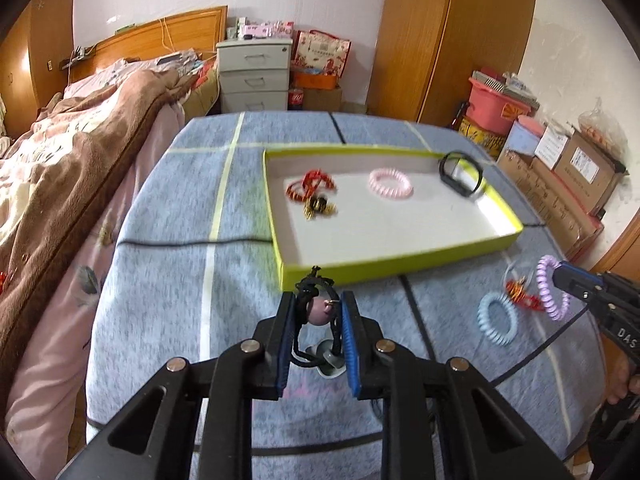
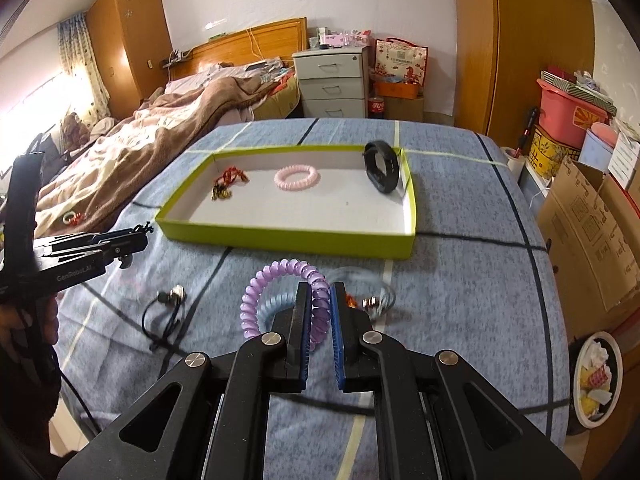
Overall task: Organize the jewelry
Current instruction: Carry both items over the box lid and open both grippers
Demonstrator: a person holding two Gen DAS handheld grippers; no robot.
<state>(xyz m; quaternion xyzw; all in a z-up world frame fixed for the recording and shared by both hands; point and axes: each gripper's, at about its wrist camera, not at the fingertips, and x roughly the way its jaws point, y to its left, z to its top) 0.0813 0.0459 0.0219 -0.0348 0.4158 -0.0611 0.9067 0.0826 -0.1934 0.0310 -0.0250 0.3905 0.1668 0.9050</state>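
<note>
My left gripper (image 1: 319,300) is shut on a black cord necklace with a mauve bead (image 1: 318,312), held above the table just before the lime-green tray (image 1: 340,270). The tray holds a red and gold piece (image 1: 312,190), a pink coil bracelet (image 1: 390,183) and a black band (image 1: 460,174). My right gripper (image 2: 321,292) is shut on a purple coil bracelet (image 2: 276,280), lifted off the cloth. Under it lie a light blue coil (image 1: 496,318) and a red charm on a clear ring (image 1: 520,292). A second black cord with a metal pendant (image 2: 168,308) lies to the left.
The table wears a blue-grey checked cloth (image 2: 460,280). A bed with a brown blanket (image 2: 160,140) runs along the left. Cardboard boxes (image 2: 588,232) stand at the right. A bowl of wrappers (image 2: 598,380) sits low beside the table's right edge.
</note>
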